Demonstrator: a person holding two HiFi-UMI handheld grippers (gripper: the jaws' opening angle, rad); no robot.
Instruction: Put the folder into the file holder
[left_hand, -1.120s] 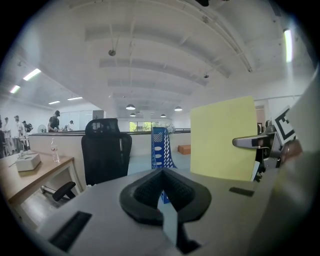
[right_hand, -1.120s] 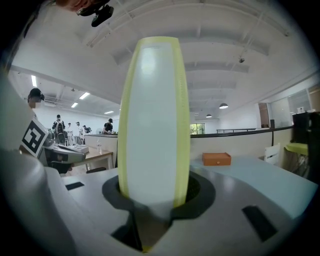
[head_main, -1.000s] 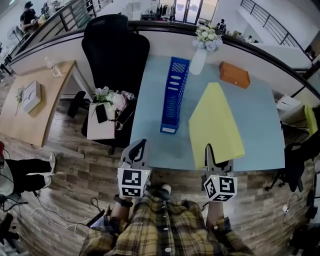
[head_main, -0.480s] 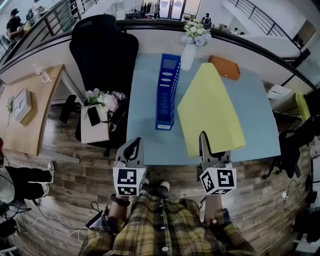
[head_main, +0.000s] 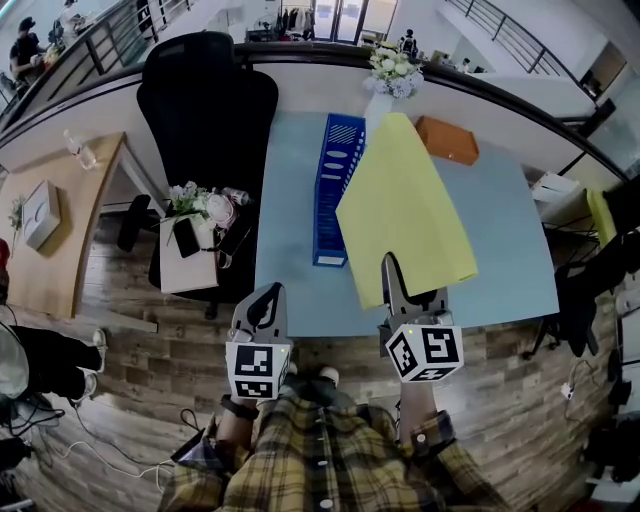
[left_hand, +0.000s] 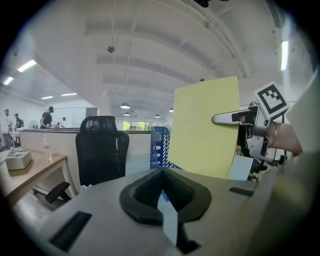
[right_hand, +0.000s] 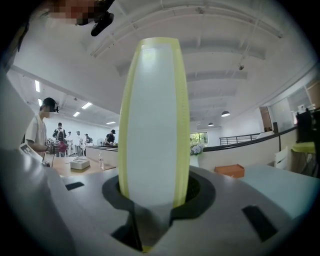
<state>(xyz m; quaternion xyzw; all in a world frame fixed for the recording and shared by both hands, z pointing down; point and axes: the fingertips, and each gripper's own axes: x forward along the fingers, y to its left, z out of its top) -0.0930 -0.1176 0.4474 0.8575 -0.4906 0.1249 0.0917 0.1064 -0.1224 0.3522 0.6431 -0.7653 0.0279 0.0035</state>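
Observation:
My right gripper (head_main: 389, 268) is shut on the near edge of the yellow folder (head_main: 405, 210), which hangs above the pale blue table (head_main: 290, 250) and tilts up towards the far side. In the right gripper view the folder (right_hand: 155, 125) stands edge-on between the pads of the right gripper (right_hand: 155, 200). The blue file holder (head_main: 335, 185) stands lengthwise on the table just left of the folder, and the folder's left edge overlaps it in the head view. The left gripper (head_main: 270, 298) hovers shut and empty before the table's near edge. From the left gripper view I see the folder (left_hand: 205, 132) and the holder (left_hand: 160, 147) ahead.
A white vase of flowers (head_main: 390, 70) and an orange box (head_main: 447, 138) stand at the table's far edge. A black office chair (head_main: 205, 100) sits left of the table, with a small stool (head_main: 188, 262) bearing flowers and a phone. A wooden desk (head_main: 50, 220) stands further left.
The right gripper has lifted the folder off the table and carried it left towards the file holder; its far end now hides the vase. The left gripper has stayed put.

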